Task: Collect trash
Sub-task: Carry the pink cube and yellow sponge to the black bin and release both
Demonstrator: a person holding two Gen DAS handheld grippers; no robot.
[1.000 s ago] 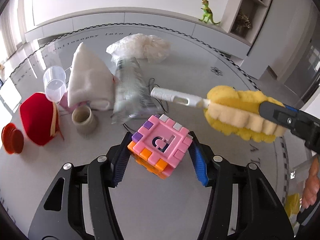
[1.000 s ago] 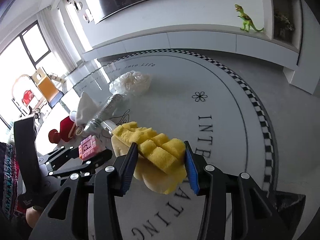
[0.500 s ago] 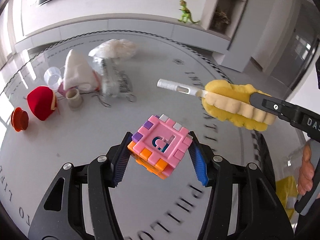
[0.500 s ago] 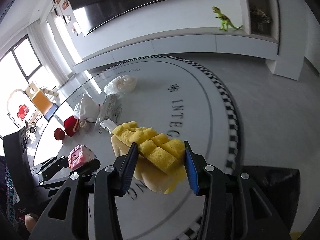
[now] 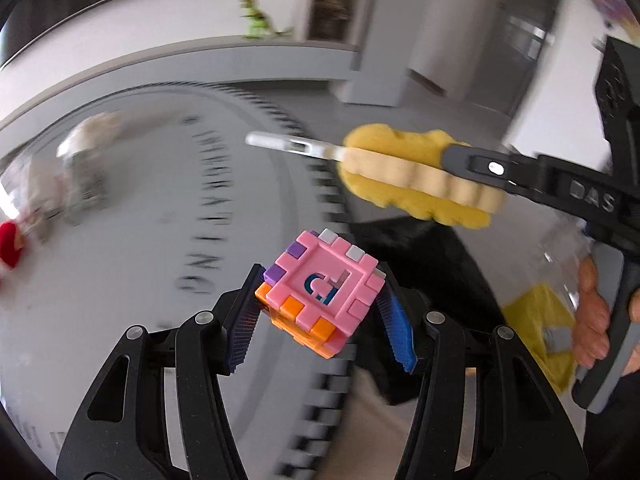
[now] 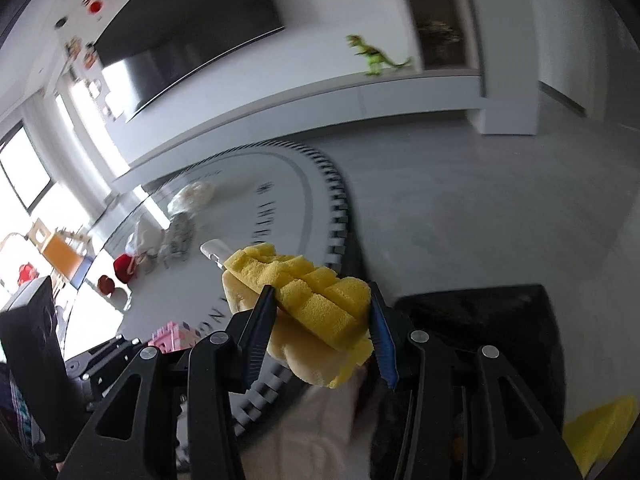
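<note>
Pink puzzle cube (image 5: pixel 326 292) sits clamped corner-wise in our left gripper (image 5: pixel 320 320), yellow sponge brush (image 6: pixel 316 304) pinched in our right gripper (image 6: pixel 324 340), both above the black bag (image 6: pixel 480 320); the cube could twist free outside it

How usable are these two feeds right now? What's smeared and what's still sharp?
Left wrist view: the rug lettering and the trash pile are smeared with motion blur, while the left claw and its pink cube are crisp. Right wrist view: milder blur on the rug border, window glare at the left edge, the yellow sponge brush in the right claw sharp. Both show fisheye bending at the edges.
</note>
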